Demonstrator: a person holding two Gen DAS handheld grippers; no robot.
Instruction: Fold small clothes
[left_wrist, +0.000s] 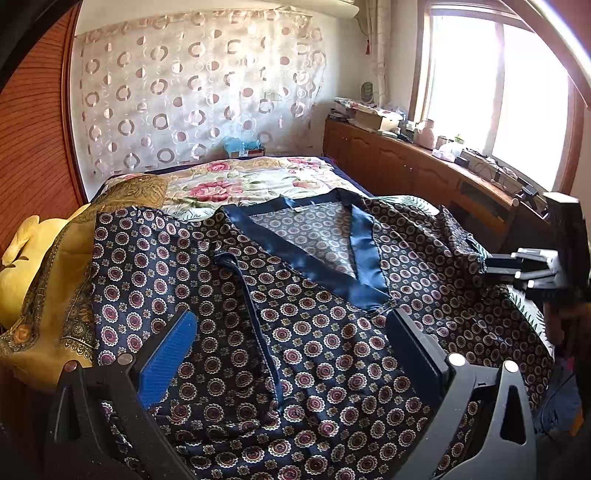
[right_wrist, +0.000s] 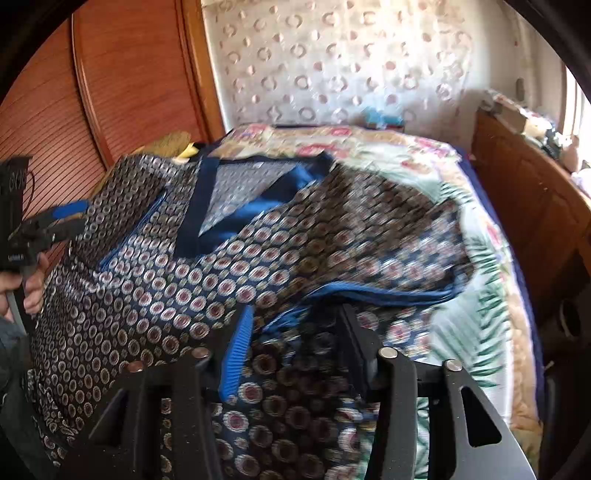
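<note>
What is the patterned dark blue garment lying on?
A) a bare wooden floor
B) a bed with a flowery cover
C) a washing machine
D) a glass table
B: the patterned garment is spread over a bed whose floral cover shows beyond its collar, with leafy print beside it in the right wrist view.

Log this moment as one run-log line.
task: fold small clothes | garment: patterned navy shirt on floral bedspread, unfolded | left gripper: open above shirt | right gripper: open, fabric between jaws, pads apart
</note>
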